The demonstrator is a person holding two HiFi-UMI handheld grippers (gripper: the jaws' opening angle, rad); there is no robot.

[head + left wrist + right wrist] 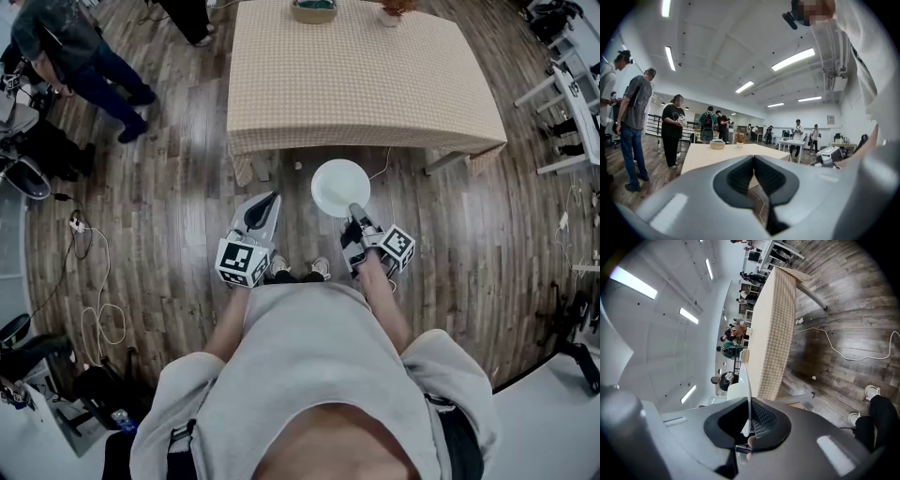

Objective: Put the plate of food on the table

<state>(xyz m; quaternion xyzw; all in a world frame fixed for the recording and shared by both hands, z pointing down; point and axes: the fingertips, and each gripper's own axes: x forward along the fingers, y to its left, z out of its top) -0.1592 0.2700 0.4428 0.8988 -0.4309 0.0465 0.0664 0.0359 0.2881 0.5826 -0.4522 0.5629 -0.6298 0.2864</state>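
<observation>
White and round, the plate [339, 187] hung above the wooden floor [169, 187], just short of the near edge of the cloth-covered table [356, 84]. The right gripper [357, 213] had its jaws clamped on the plate's near rim. Left of it, the left gripper [270, 200] was closed on nothing.

One table [356, 94], one white plate [337, 187], one bowl [314, 9], one plant pot [394, 11], and two grippers: left gripper [271, 199], right gripper [356, 212].
</observation>
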